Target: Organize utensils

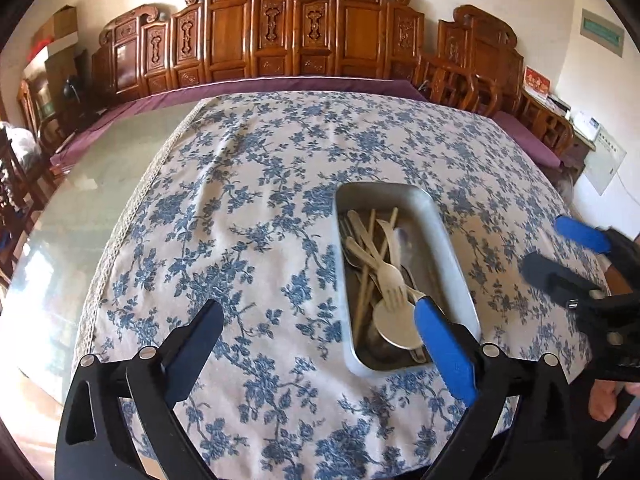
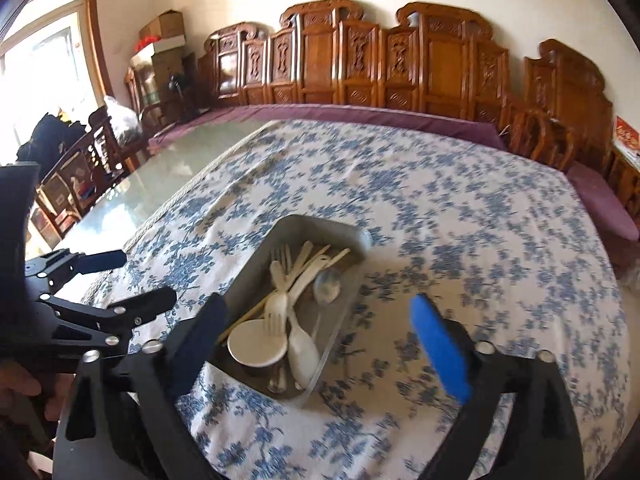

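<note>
A metal tray (image 1: 456,264) stands on the blue-flowered tablecloth and holds several pale utensils (image 1: 384,272): forks, spoons, chopsticks and a round ladle-like spoon. It also shows in the right wrist view (image 2: 256,264) with the utensils (image 2: 288,308) in it. My left gripper (image 1: 320,340) is open and empty, its right finger over the tray's near end. My right gripper (image 2: 320,332) is open and empty above the tray's near end. Each gripper shows in the other's view: the right one (image 1: 568,248) right of the tray, the left one (image 2: 132,280) left of it.
The tablecloth (image 1: 248,208) covers most of a glass-topped table (image 1: 80,208), bare on the left. Carved wooden panels (image 1: 304,36) and a purple-cushioned bench (image 2: 360,116) line the far wall. Wooden chairs (image 2: 80,172) stand at the left.
</note>
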`<state>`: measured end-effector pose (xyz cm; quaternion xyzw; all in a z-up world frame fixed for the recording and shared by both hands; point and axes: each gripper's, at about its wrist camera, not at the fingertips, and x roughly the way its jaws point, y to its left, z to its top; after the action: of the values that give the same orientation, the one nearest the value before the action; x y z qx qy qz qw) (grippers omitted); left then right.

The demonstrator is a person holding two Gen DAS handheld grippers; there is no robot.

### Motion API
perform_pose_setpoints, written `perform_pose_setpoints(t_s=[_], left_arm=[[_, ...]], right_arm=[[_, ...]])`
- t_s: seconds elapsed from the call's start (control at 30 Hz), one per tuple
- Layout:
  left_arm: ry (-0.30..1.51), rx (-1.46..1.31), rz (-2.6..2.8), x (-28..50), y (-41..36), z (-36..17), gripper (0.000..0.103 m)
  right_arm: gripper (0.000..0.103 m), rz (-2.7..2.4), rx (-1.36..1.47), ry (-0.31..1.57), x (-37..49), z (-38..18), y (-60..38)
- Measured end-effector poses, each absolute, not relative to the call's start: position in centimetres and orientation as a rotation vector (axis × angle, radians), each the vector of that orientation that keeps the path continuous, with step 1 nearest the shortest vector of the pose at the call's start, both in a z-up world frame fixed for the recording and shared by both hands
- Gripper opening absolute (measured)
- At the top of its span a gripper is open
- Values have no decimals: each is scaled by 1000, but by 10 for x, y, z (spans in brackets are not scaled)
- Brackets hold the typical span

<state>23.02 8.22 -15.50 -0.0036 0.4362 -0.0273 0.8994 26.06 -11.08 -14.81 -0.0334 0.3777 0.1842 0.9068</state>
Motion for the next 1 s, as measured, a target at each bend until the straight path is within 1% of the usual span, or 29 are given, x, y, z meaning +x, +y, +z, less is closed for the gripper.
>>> perform_pose_setpoints(t_s=[0.13, 0.7, 1.0], left_arm=[[882, 17, -57, 217, 66, -147, 95], [819, 10, -104, 149, 11, -116, 95], [695, 41, -110, 109, -10, -59, 95]], right_arm=[[101, 344, -61, 766, 241, -138, -135], [101, 214, -2, 691, 153, -108, -217], [100, 188, -2, 572, 114, -61, -228]])
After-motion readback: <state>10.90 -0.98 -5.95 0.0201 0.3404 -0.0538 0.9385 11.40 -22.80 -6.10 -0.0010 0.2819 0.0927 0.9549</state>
